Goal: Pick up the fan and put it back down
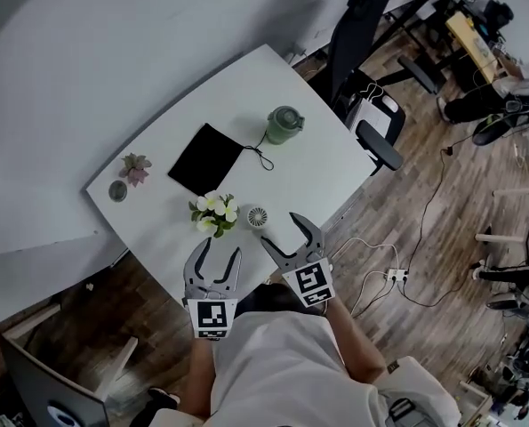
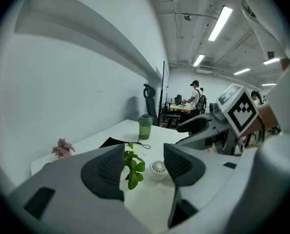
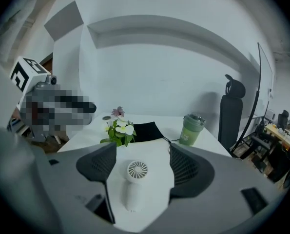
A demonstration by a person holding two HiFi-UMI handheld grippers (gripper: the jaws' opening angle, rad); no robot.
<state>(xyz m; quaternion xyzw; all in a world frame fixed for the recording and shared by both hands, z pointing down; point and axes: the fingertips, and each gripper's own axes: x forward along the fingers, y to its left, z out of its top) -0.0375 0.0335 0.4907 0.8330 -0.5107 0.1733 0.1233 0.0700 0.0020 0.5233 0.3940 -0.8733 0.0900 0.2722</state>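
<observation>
Jaws of right hand-held gripper (image 1: 286,236): standing apart, clamping nothing; the fan (image 1: 257,216) is showing in the gap ahead, touching neither pad.
Jaws of left hand-held gripper (image 1: 220,254): also standing apart, holding nothing.
Fan bearing: in the head view, lying at ten o'clock from the right one and one o'clock from the left.
Fan axis: in the right gripper view, running six to twelve, grille at twelve.
Nearer hand: the right is looking nearer.
Fan place: resting on the surface (image 1: 246,87), plant (image 1: 214,213) just beside at nine o'clock.
</observation>
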